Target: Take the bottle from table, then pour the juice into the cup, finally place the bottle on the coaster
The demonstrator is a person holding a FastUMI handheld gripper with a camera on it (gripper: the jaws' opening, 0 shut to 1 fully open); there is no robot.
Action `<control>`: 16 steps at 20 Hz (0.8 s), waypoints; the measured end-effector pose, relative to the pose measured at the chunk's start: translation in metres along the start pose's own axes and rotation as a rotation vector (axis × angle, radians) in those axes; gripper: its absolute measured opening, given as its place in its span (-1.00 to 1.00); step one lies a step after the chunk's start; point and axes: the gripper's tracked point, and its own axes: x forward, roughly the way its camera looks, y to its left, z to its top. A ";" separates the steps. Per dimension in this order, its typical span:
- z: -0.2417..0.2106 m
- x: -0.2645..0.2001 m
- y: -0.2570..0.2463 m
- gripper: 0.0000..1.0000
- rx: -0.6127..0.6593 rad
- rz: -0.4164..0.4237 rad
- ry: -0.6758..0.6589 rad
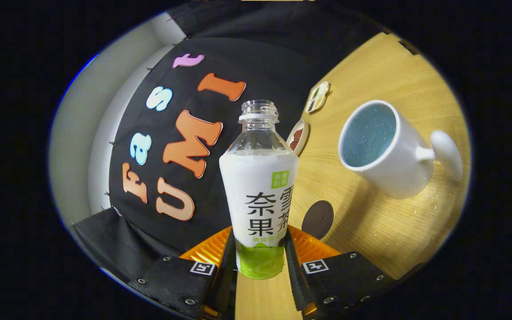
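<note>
Gripping the lower body of the clear plastic bottle with a white and green label sleeve (259, 195), the gripper (260, 262) is seen at the bottom centre of the frame, both fingers pressed against the bottle's sides. The bottle is uncapped and appears lifted and tilted over the wooden counter (385, 222). It is judged light, thin-walled and somewhat slippery on its sleeve, so a firm hold low on the body seems apt. The white ceramic mug with a speckled blue inside (382, 146) stands at the right of the frame, well apart from the bottle. A dark round coaster (317, 219) lies just right of the bottle, and two small dishes (298, 137) lie beyond; nothing is seen blocking the way to the mug.
</note>
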 end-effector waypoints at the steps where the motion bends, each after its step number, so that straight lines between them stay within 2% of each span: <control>1: 0.002 0.002 0.003 0.13 -0.062 0.002 -0.001; 9: 0.022 0.024 0.018 0.14 -0.593 -0.037 -0.036; 13: 0.020 0.043 0.016 0.14 -0.851 -0.089 -0.027; 16: 0.015 0.057 0.007 0.14 -0.981 -0.157 -0.004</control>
